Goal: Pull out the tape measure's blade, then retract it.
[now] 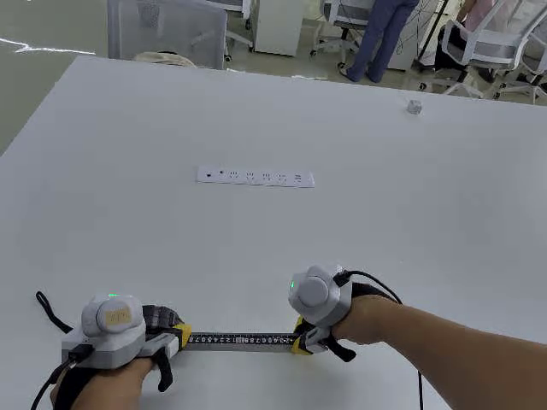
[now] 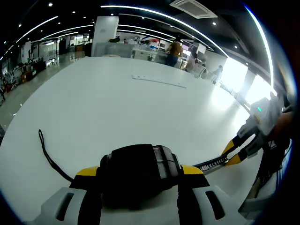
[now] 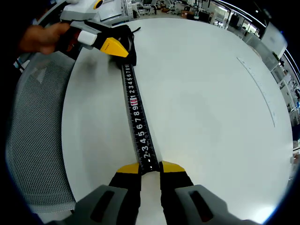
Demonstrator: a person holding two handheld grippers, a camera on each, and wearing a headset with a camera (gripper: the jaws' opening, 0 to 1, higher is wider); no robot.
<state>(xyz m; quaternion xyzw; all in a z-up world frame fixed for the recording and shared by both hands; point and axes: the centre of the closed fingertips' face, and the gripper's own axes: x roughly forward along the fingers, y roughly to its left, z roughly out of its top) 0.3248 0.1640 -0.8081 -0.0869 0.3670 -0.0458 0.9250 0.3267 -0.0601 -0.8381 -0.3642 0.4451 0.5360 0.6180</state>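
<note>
The tip of the blade (image 3: 137, 112) is hidden between the yellow-tipped jaws of the right gripper (image 3: 150, 166), which are clamped on it; the end hook cannot be made out. The black tape measure case (image 2: 138, 180) sits gripped between the jaws of the left gripper (image 2: 139, 169), its sides covered, with no brand legible. The case and drawn-out blade lie at the near edge of a plain white table (image 1: 342, 231), the blade flat on it between the two grippers. Further back lie a white power strip (image 1: 255, 177) and a small grey object (image 1: 414, 107), both too small to detail. A black cord (image 2: 47, 152) trails left of the case. Beyond the table are office chairs (image 1: 504, 43) and a standing person (image 1: 380, 34), cut off at the frame top. In the right gripper view the blade reads 2 to 9, then a red mark.
</note>
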